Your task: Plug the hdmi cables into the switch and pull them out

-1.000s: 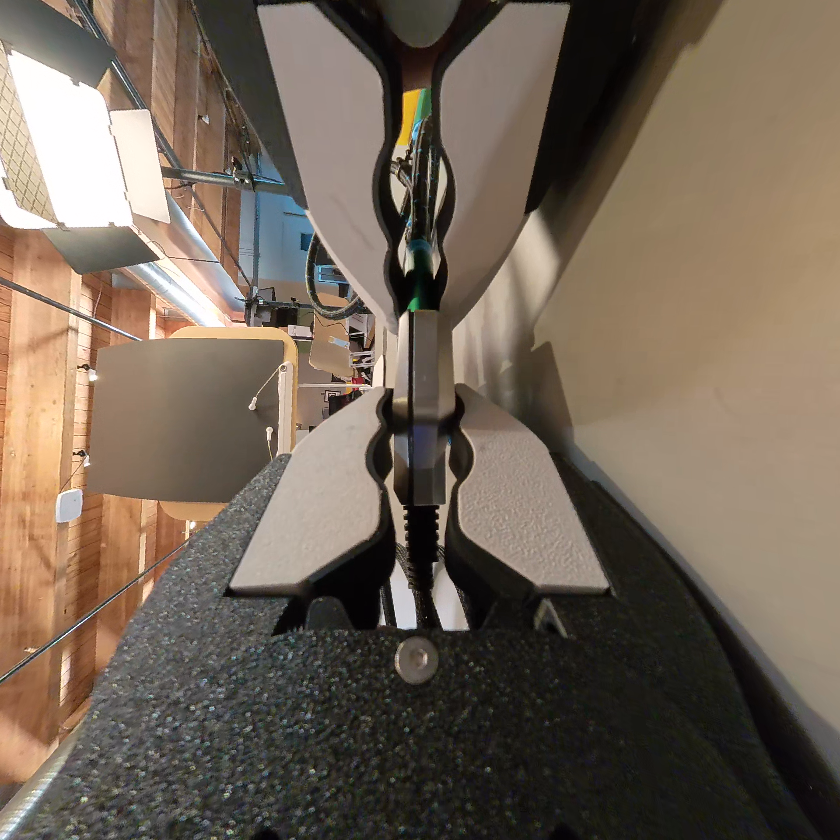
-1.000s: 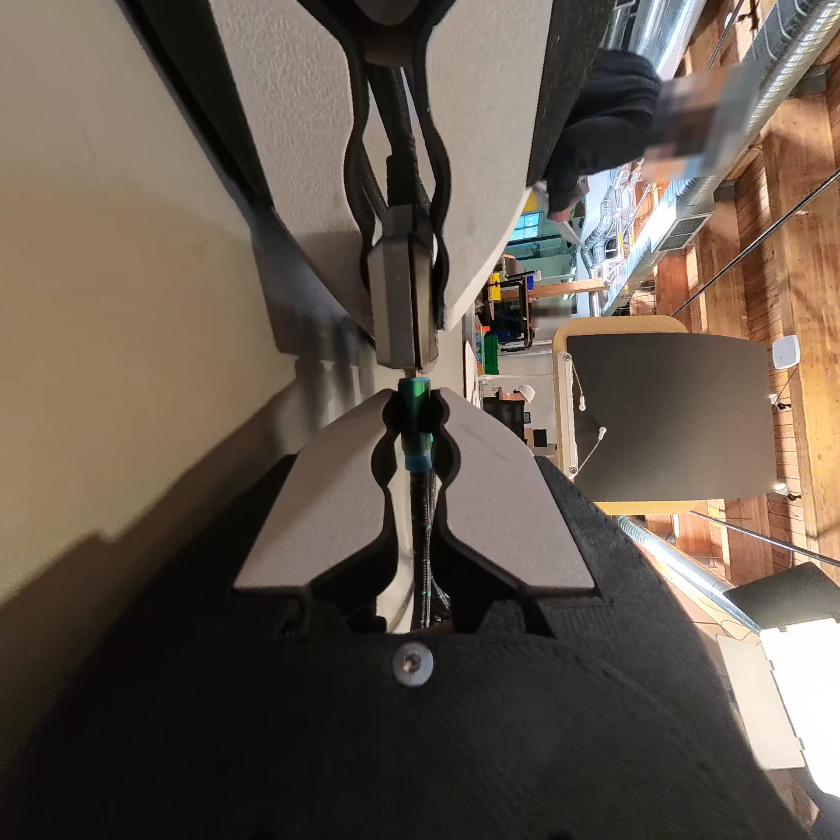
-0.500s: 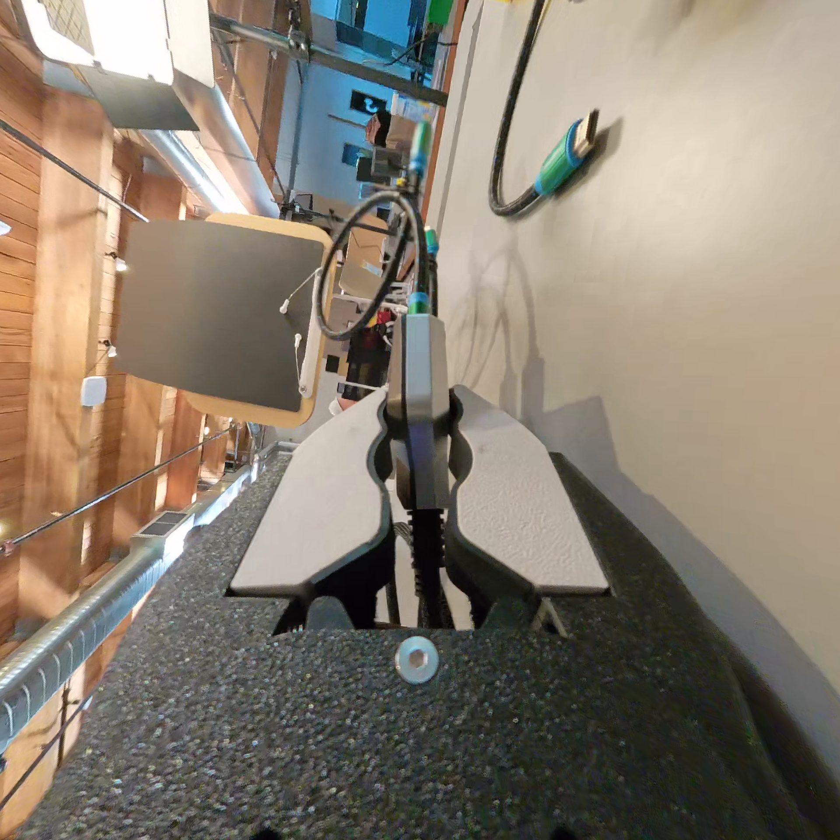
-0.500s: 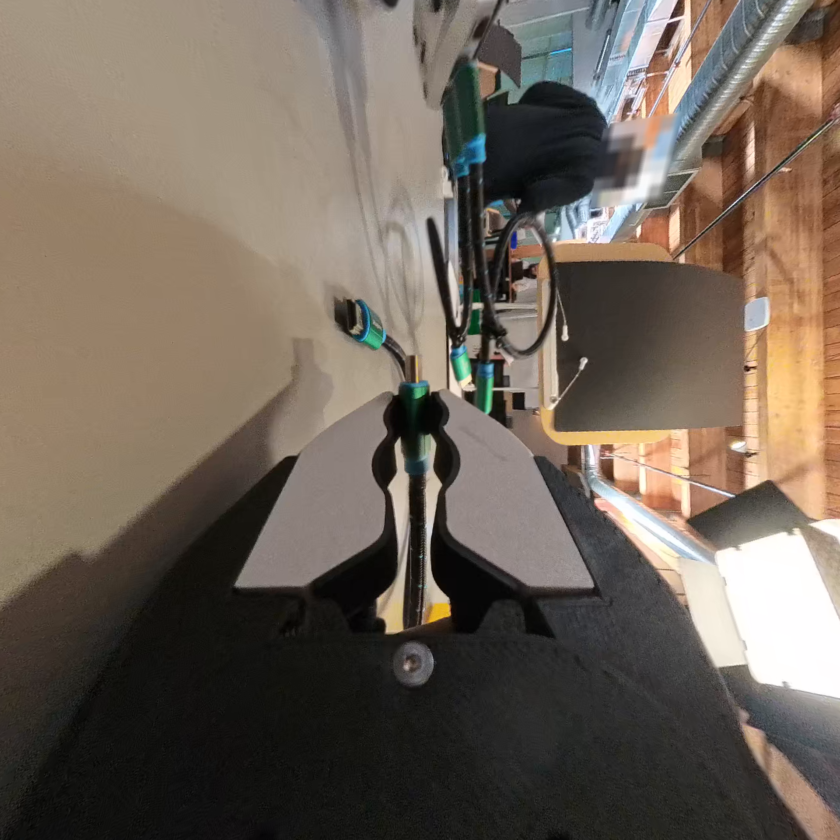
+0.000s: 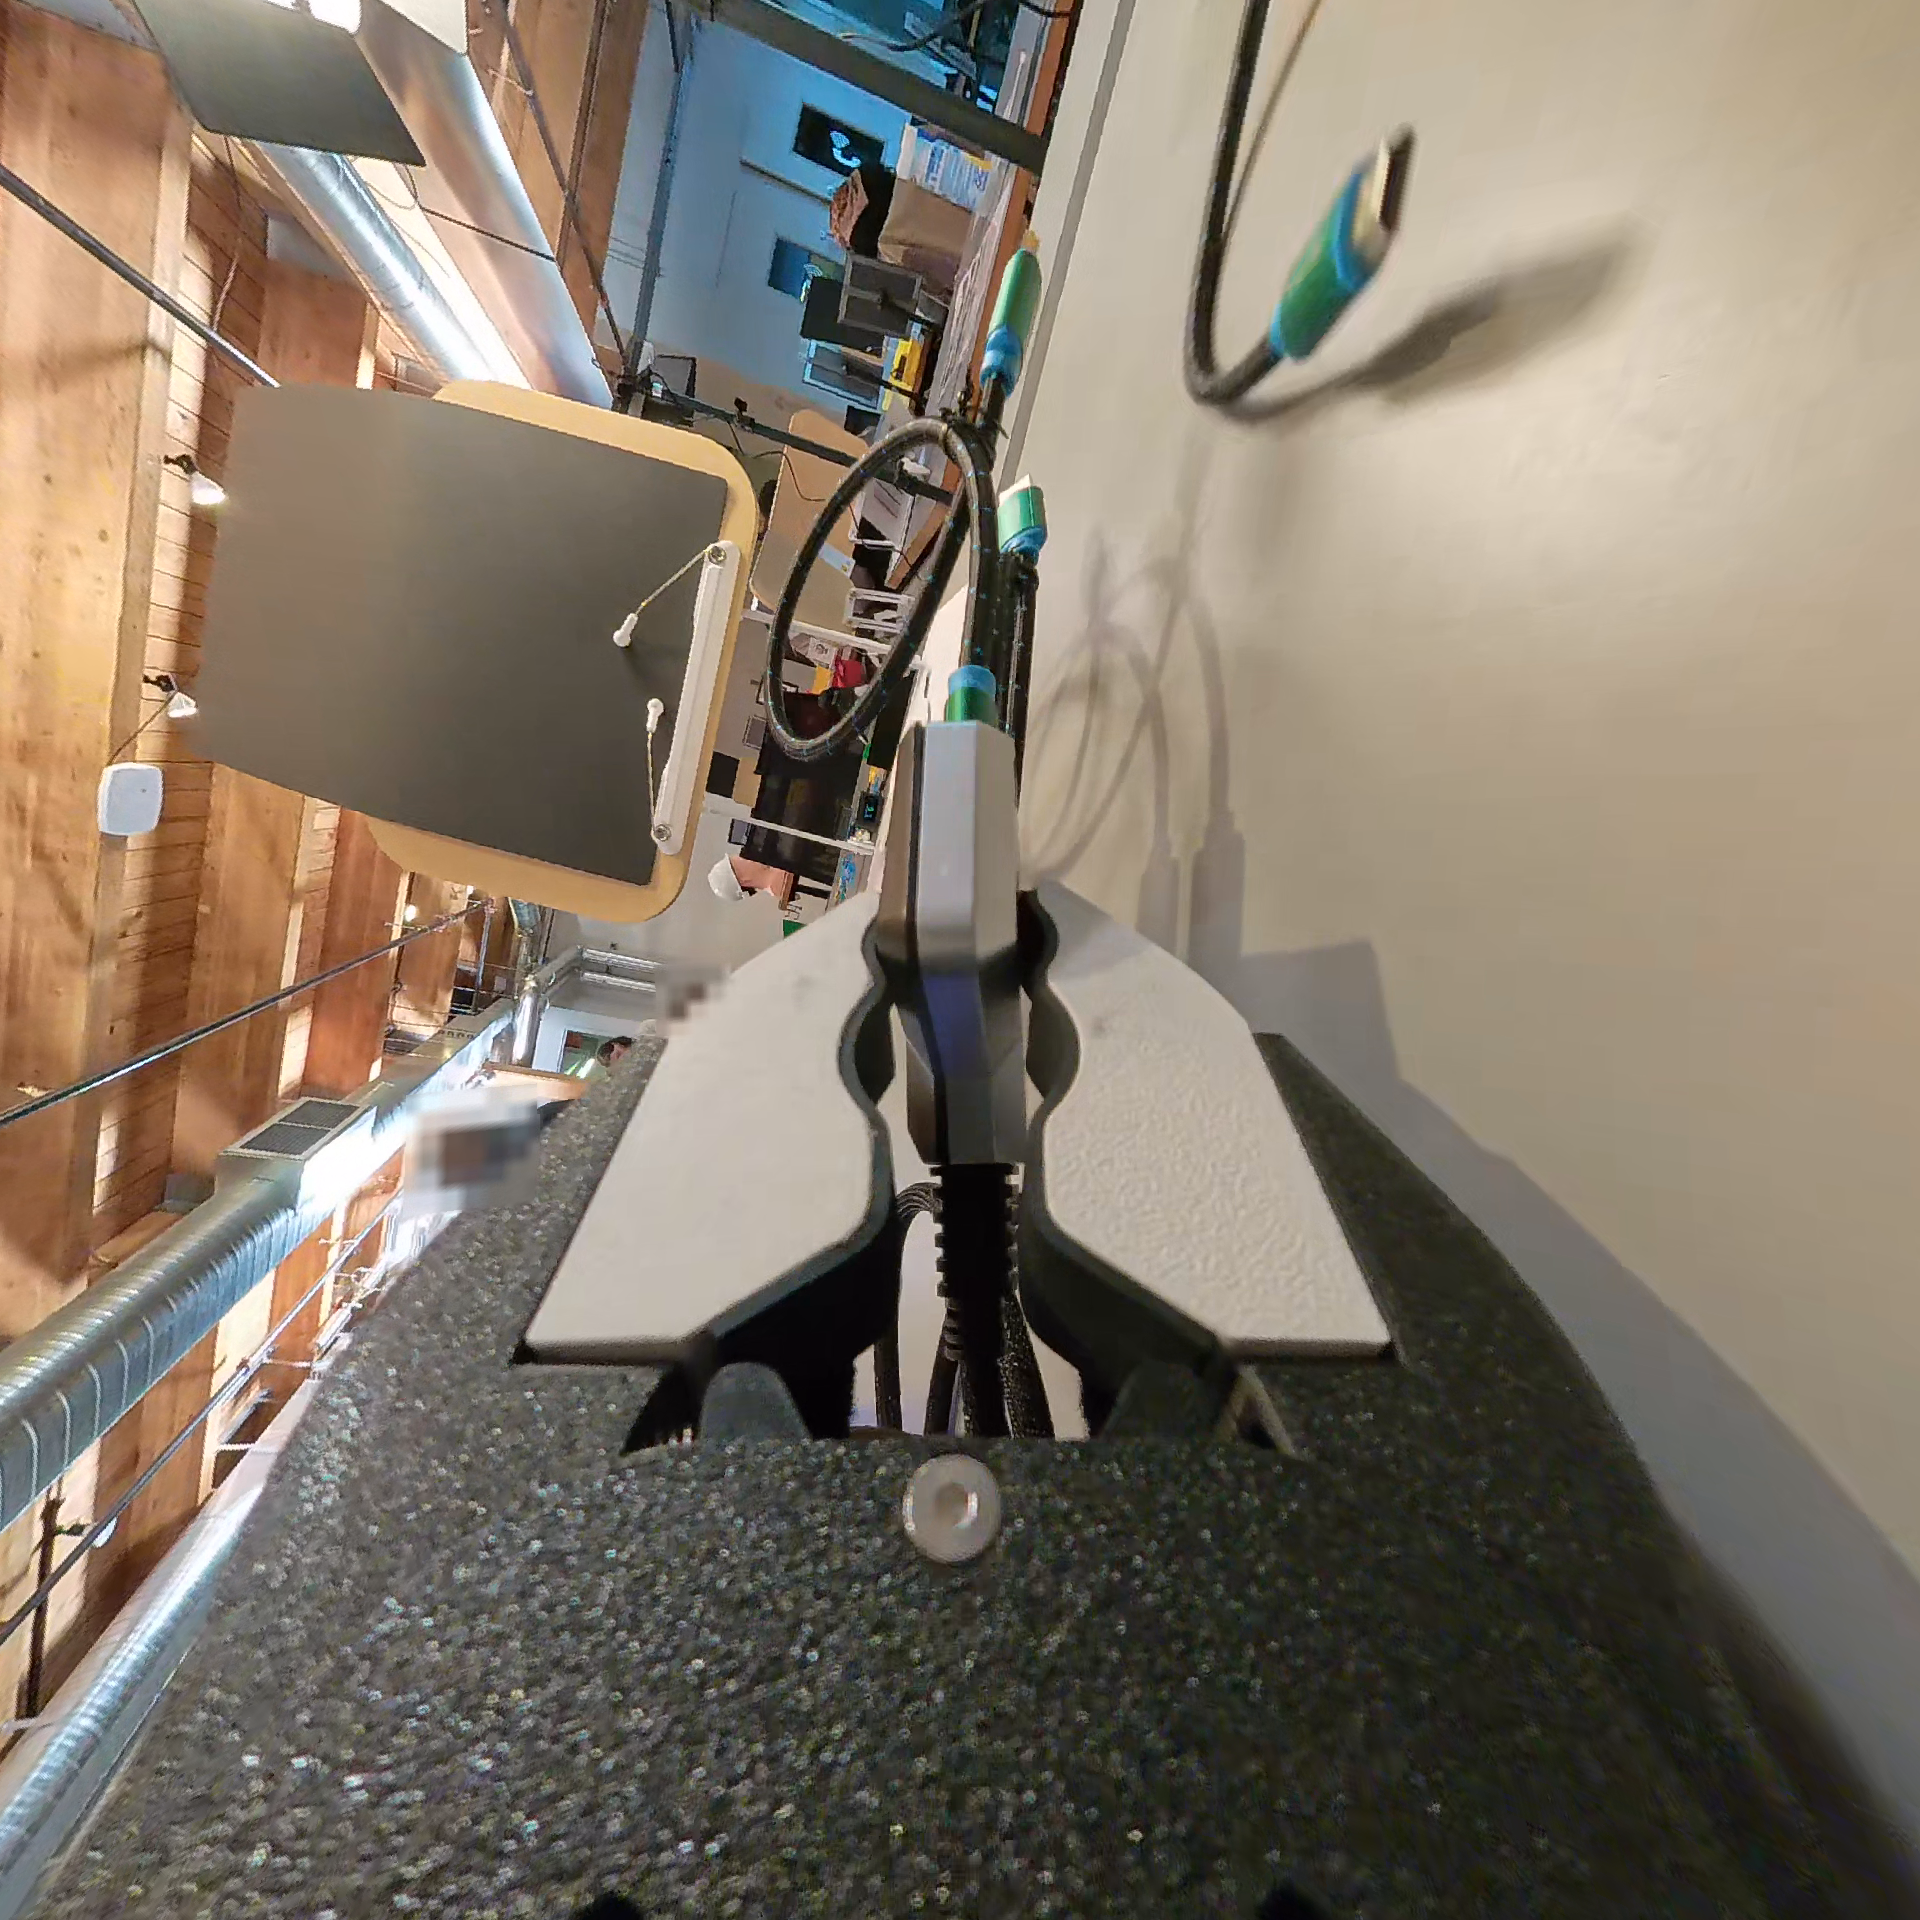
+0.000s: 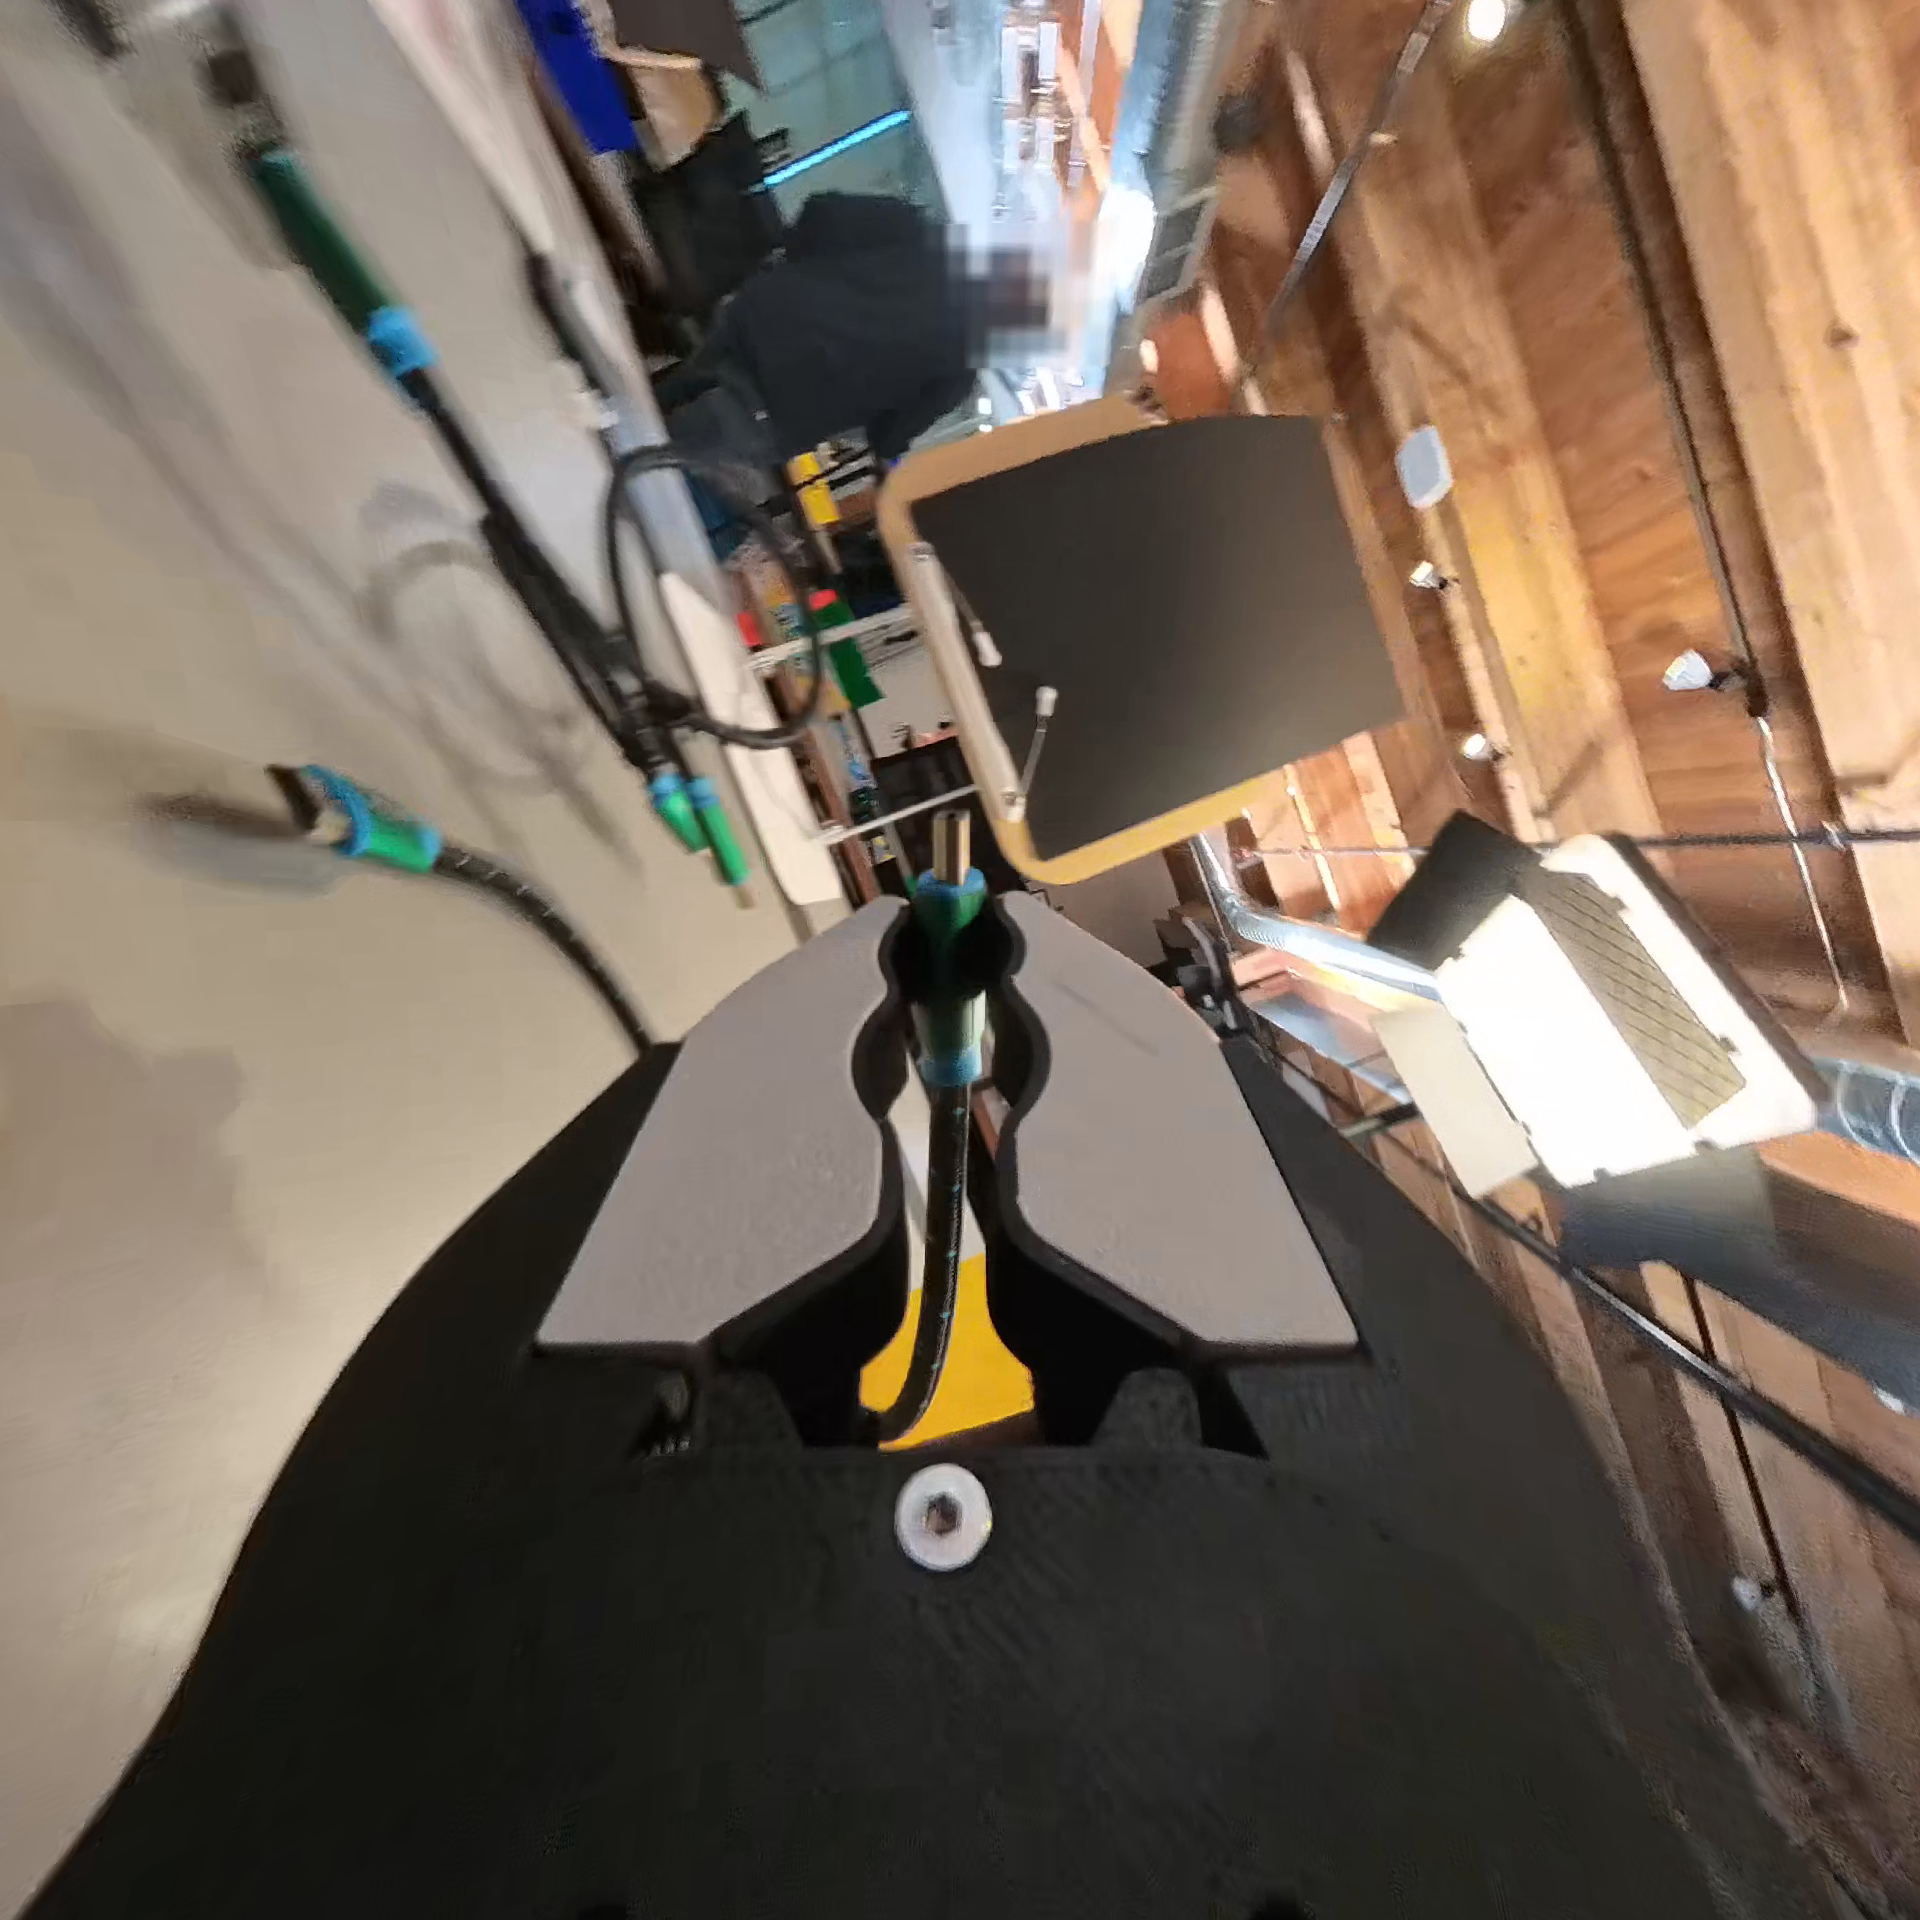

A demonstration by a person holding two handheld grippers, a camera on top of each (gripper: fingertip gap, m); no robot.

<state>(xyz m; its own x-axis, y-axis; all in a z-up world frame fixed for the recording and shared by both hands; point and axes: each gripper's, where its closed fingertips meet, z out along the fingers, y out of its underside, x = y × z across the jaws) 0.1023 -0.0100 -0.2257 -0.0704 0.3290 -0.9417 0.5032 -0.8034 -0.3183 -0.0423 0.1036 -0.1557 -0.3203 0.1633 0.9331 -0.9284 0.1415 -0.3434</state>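
Pale tabletop (image 5: pixel 1558 727) runs along each view's edge. A second ago the grippers met; now they have drawn apart. Left gripper (image 5: pixel 951 997) pinches the switch (image 5: pixel 951 883), one plug (image 5: pixel 971 696) probably seated at 12 o'clock. Right gripper (image 6: pixel 945 966) clamps a freed plug (image 6: pixel 945 914): one pull-out done.

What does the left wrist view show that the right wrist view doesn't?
Only the left wrist view shows the left gripper shut on the grey switch, with a cable plugged into its far end. Only the right wrist view shows the right gripper shut on a green HDMI plug, metal tip bare, and a seated person. Both show the beige table, a loose green plug lying on it, and the dark panel.
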